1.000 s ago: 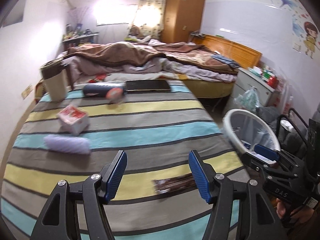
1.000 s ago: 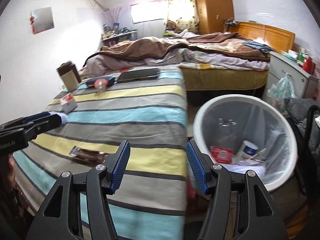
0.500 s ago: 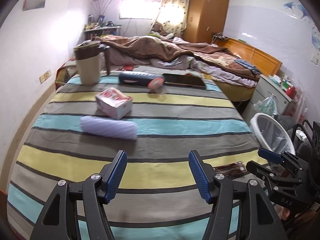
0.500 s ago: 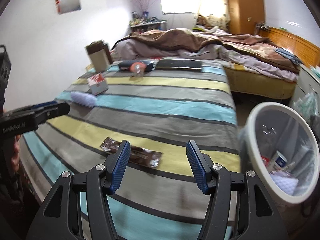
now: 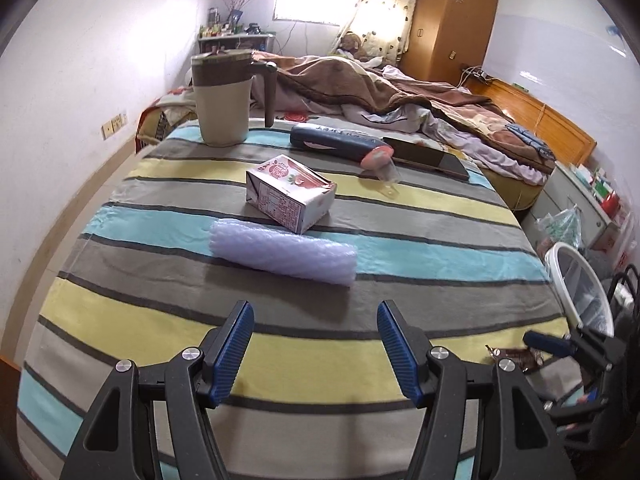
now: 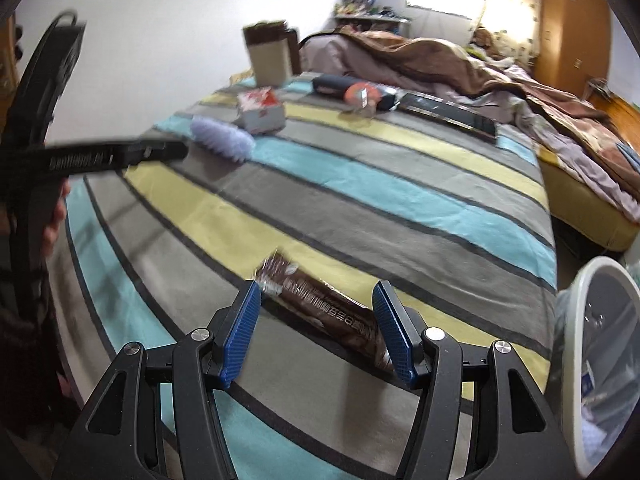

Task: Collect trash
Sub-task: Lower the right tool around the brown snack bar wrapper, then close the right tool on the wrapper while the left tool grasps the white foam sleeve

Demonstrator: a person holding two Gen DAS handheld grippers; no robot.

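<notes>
Over the striped table (image 5: 400,208), the left gripper (image 5: 313,354) hangs open and empty short of a bubble-wrap roll (image 5: 282,254), while the right gripper (image 6: 316,330) stands open around a brown wrapper (image 6: 320,306) lying near the bin (image 6: 600,360), pads not touching it.

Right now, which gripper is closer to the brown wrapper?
Right. The right gripper has its open jaws on either side of the brown wrapper, not pressing it. The left gripper is off to the side, facing the foam roll.

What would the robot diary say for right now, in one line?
left gripper: open, facing bubble wrap roll | right gripper: open around brown wrapper | bin: right
</notes>
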